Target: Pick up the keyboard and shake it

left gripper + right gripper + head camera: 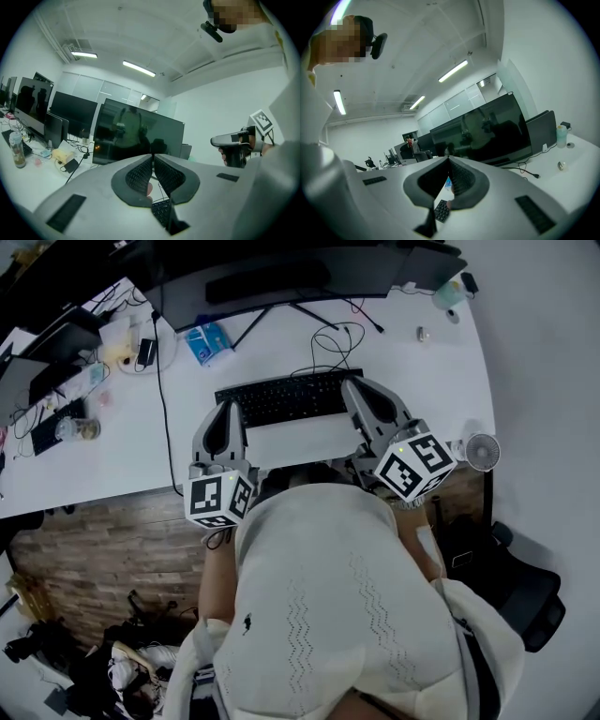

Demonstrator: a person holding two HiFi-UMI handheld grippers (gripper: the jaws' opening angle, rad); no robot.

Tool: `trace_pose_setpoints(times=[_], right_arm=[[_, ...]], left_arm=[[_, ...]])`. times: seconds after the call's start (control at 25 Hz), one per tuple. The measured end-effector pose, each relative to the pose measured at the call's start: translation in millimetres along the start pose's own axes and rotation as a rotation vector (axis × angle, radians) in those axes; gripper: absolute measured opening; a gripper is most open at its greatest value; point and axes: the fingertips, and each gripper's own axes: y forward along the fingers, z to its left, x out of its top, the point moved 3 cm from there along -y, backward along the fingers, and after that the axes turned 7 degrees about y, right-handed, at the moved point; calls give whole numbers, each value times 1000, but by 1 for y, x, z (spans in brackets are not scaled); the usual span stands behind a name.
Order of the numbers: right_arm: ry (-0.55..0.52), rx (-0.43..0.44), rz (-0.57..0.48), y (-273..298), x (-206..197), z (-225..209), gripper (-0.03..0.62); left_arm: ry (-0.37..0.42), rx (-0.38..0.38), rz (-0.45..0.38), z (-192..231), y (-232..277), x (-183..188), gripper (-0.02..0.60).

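Observation:
The black keyboard [289, 397] hangs level between my two grippers, in front of the person's chest and over the white desk [441, 371]. A pale band runs along its near side. My left gripper [225, 411] is shut on the keyboard's left end, and in the left gripper view its jaws [153, 157] meet at the tips with the keys [161, 212] showing just below. The right gripper [362, 392] is shut on the right end. Its own view shows the jaws [448, 160] closed and a corner of the keys [442, 210] beneath them.
A large dark monitor [281, 277] on a stand sits behind the keyboard, with loose cables [328, 343] in front of it. A blue box [208, 341] lies at the back left, a small fan [481, 452] at the desk's right edge, and a jar [77, 429] at far left.

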Motion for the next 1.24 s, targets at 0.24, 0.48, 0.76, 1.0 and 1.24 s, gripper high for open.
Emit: trace_pose_setpoints(times=[0.24, 0.48, 0.76, 1.0, 1.24], right_arm=[[-9, -8, 3, -2, 2, 2, 0], [-26, 11, 7, 0, 3, 5, 0], [-26, 5, 16, -2, 1, 1, 0], [-25, 1, 19, -6, 1, -3, 0], [-29, 0, 27, -7, -1, -6, 0]], left_arm=[[5, 38, -15, 6, -12, 6, 25], [-3, 63, -21, 8, -17, 7, 25], [-14, 45, -20, -3, -16, 7, 26], [-33, 16, -42, -10, -14, 8, 26], [-31, 22, -34, -10, -11, 6, 26]])
